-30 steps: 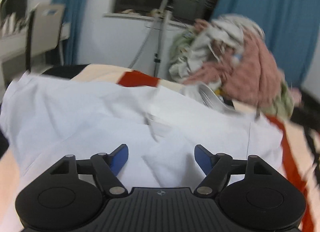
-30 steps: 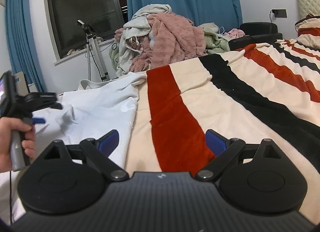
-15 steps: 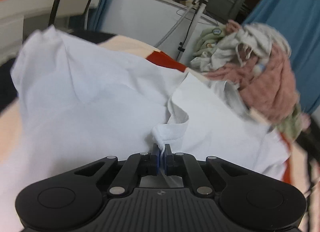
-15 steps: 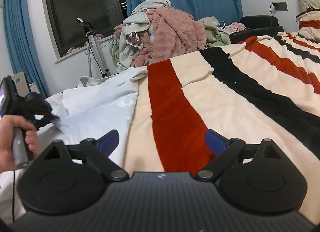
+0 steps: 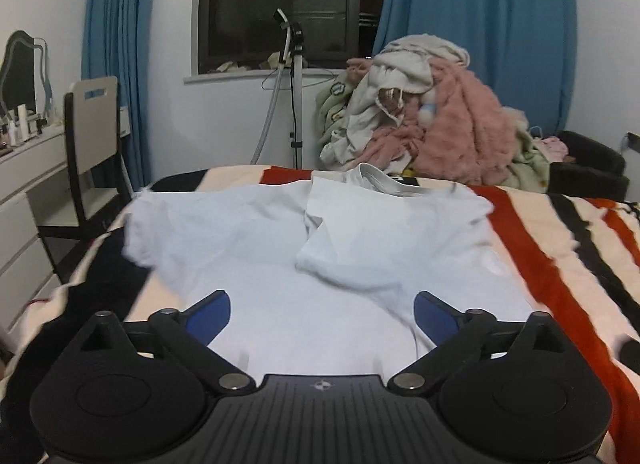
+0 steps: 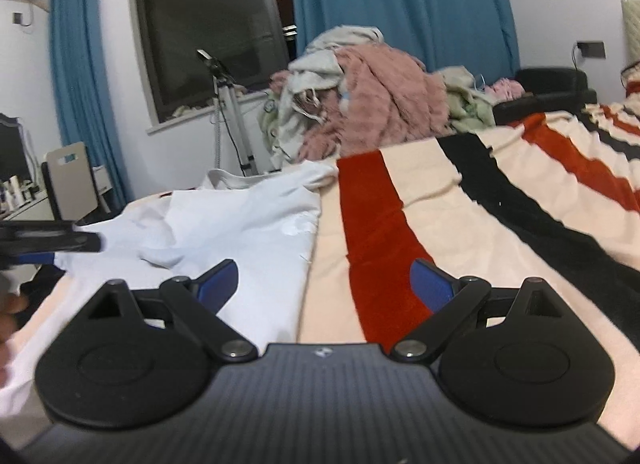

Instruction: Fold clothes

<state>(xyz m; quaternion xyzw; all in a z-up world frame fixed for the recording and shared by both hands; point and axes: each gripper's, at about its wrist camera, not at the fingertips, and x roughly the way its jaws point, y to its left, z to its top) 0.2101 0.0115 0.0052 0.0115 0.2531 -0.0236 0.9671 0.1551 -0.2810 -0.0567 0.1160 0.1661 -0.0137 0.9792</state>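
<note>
A white T-shirt lies spread on the striped bed, its collar at the far end and one sleeve folded inward over the body. My left gripper is open and empty just above the shirt's near part. In the right wrist view the shirt lies to the left. My right gripper is open and empty, over the shirt's right edge and the red stripe. The left gripper shows at the far left of that view.
The striped blanket in red, black and cream covers the bed. A pile of clothes sits at the far end. A tripod stand, a chair and a white dresser stand beyond the left side.
My left gripper closed on the shirt sleeve, carried it inward, then let go and opened; it has now drawn back. The right gripper stayed open and shifted a little.
</note>
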